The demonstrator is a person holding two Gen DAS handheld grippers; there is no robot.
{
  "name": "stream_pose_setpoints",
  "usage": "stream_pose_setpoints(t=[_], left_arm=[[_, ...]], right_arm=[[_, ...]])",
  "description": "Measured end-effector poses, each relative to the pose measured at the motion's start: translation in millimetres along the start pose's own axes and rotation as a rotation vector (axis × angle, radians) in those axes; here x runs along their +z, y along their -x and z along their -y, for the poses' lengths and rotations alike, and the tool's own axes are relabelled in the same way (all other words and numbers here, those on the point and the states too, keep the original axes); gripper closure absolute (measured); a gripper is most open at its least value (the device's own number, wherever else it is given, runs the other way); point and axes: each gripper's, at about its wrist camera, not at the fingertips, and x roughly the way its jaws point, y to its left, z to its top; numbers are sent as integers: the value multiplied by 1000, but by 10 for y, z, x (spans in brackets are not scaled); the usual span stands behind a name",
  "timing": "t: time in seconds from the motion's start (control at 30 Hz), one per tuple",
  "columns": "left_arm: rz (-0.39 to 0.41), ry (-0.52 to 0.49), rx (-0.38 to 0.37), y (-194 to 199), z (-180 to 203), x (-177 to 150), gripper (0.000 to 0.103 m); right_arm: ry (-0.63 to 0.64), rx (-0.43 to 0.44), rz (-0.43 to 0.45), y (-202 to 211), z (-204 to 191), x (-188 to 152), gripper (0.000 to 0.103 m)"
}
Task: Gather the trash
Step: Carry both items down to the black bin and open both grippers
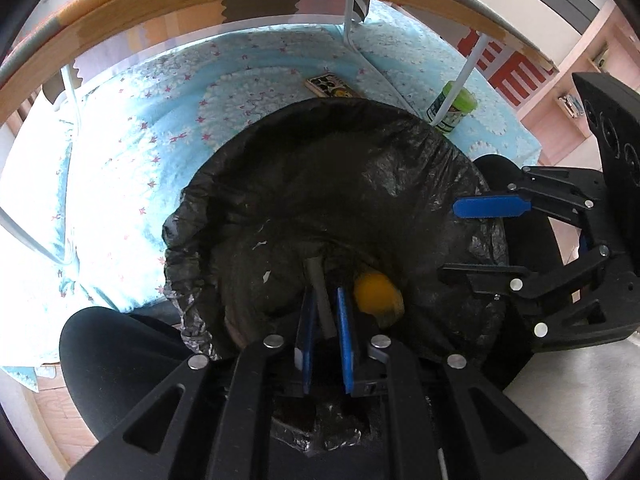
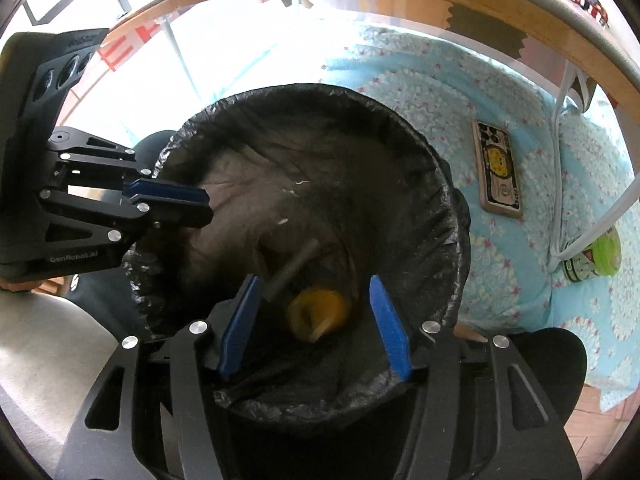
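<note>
Both grippers hang over the bin [image 2: 320, 128] lined with a black bag. The left gripper [image 1: 326, 300] has its fingers nearly closed, with no clear grip. The right gripper [image 2: 316, 308] gapes, empty. In the bin lie a stiff grey stick [image 2: 294, 266] and a light, crushable yellow piece [image 2: 318, 312], best pinched across its sides

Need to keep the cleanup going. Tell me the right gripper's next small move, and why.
Probably lift the right gripper straight up out of the bin. Its jaws stand open, gripping nothing, and the yellow piece already lies at the bottom beside a grey stick, so the drop looks done.
</note>
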Motion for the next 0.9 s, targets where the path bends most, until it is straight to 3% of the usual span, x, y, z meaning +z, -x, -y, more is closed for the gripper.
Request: stream_pose_setpoints(t=[0.37, 0.9], left_arm=[[83, -19, -17, 309, -4, 66, 93], [251, -116, -13, 944, 170, 333, 93]], right_arm=[[-8, 1, 55, 197, 31, 70, 46], [0, 0, 219, 795, 34, 361, 46]])
